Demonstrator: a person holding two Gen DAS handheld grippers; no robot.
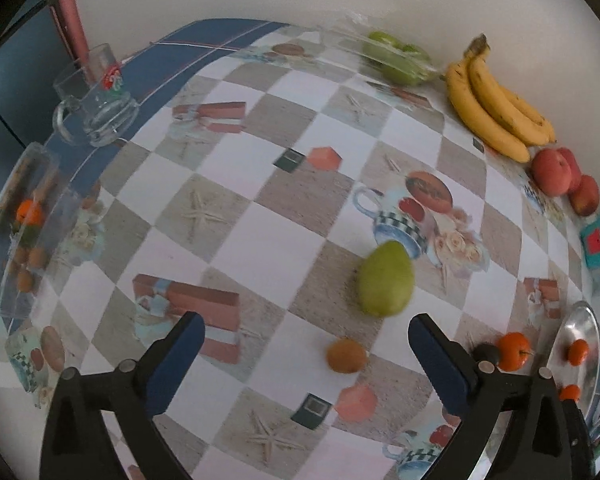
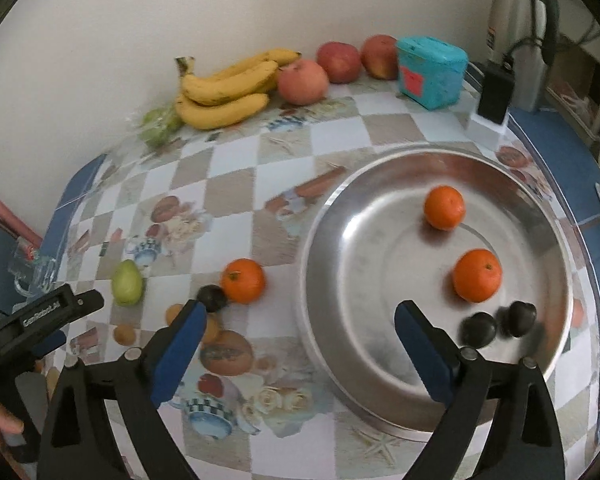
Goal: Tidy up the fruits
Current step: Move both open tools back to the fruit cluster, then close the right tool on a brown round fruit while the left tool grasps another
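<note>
Reading anything here is tough: the only lettering is white print on the side of the black left gripper (image 2: 56, 312) in the right wrist view, too blurry to make out, plus a red label on the teal plastic box (image 2: 432, 72) by the wall that's also illegible. Both claws are spread wide with nothing between the blue pads, left gripper over the checkered vinyl tablecloth (image 1: 236, 216) and right gripper (image 2: 300, 344) hovering at the rim of the round shiny metal tray (image 2: 380, 408). The tray holds two smooth oranges (image 2: 444, 207) and two dark round plums (image 2: 478, 330). Loose on the cloth, a third orange (image 2: 243, 280) sits touching another dark plum (image 2: 212, 298), just beside the tray's left edge. The green pear (image 1: 386, 280) lies ahead of the left fingers, with a small brownish round fruit (image 1: 346, 355) nearer them. Yellow bananas (image 2: 224, 92), red apples (image 2: 302, 80) and bagged green fruit (image 2: 158, 126) line the wall, well apart. A clear glass mug (image 1: 96, 108) stands at the blue border; the cloth's middle is open.
</note>
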